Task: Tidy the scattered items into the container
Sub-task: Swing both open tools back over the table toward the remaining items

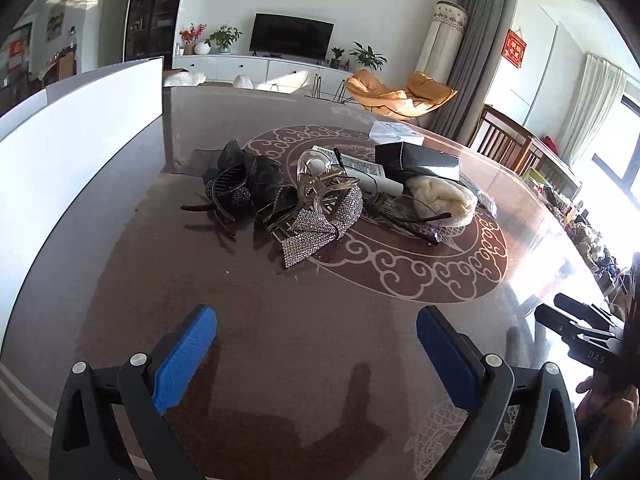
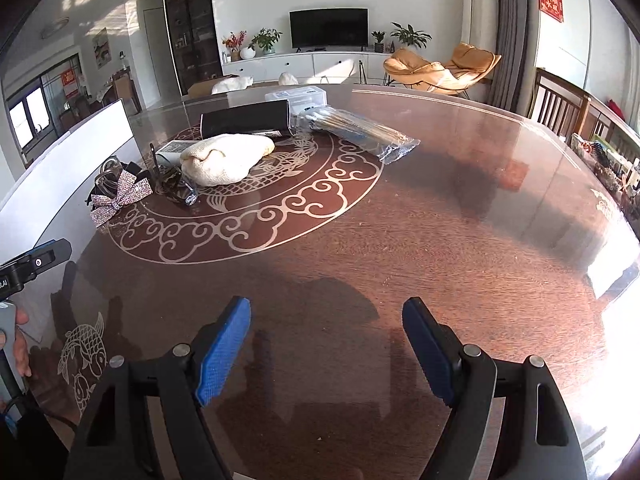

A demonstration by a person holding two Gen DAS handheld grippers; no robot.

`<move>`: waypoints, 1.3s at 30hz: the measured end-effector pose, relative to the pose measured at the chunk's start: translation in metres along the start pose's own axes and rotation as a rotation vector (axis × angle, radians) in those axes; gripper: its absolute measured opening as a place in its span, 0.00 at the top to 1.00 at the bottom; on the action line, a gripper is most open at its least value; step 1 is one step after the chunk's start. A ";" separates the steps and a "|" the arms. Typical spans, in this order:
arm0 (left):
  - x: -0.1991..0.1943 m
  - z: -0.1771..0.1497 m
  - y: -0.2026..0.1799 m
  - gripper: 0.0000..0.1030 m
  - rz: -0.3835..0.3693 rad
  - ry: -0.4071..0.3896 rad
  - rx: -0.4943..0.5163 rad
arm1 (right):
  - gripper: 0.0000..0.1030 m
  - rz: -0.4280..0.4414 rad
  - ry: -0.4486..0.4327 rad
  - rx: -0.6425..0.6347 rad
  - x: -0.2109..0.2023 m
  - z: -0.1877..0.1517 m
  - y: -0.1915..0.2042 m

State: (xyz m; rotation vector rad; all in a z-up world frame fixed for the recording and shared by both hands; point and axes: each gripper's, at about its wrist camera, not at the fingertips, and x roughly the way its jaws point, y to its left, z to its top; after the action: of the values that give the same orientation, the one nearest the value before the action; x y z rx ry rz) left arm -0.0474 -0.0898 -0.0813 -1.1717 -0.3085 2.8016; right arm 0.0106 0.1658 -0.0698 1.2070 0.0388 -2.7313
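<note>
Left gripper [image 1: 316, 338]: we see its blue pads spread wide, nothing between them, hovering over bare table near the front edge.
Right gripper [image 2: 326, 330]: likewise wide apart and holding nothing, above the dark wood table [image 2: 440, 220].
Scattered items: we find them clustered on the round cloud-pattern inlay, well ahead of both grippers.
Rhinestone bow [image 1: 316, 226]: at the near side of the pile, its tails trailing toward the left gripper.
Black hair clip [image 1: 236, 184]: just left of the bow, its teeth pointing toward us.
Clear claw clip [image 1: 320, 184]: leaning on the bow from behind.
Black box [image 1: 418, 160]: long axis running across the left wrist view, behind the cream knit cloth [image 1: 444, 198].
Bagged sticks [image 2: 360, 132]: long axis slanting from far left to near right in the right wrist view.
Writing: we read "DAS" on the right gripper's body at the edge of the left wrist view; print on the white tube [image 1: 368, 174] is too small for us to read.
Container: a white panel [image 1: 72, 152] stands at the table's left; we cannot tell whether it belongs to the container.
</note>
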 end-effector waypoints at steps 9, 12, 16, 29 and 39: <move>0.008 0.000 0.001 0.01 0.000 0.035 -0.006 | 0.23 0.014 0.021 0.056 0.004 0.000 -0.006; 0.008 0.000 0.002 0.01 0.000 0.035 -0.005 | 0.23 0.013 0.024 0.055 0.005 0.000 -0.005; 0.008 0.000 0.002 0.01 -0.002 0.035 -0.004 | 0.23 0.012 0.030 0.059 0.007 0.001 -0.005; 0.006 0.000 0.001 0.01 -0.004 0.035 -0.005 | 0.23 -0.034 0.052 0.012 0.012 0.000 0.004; 0.006 0.001 0.000 0.01 -0.002 0.037 -0.002 | 0.22 0.103 0.056 -0.073 0.027 0.030 0.039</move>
State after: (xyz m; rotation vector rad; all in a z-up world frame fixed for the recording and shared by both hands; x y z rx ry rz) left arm -0.0518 -0.0894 -0.0848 -1.2208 -0.3092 2.7754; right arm -0.0234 0.1216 -0.0686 1.2304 0.0804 -2.5847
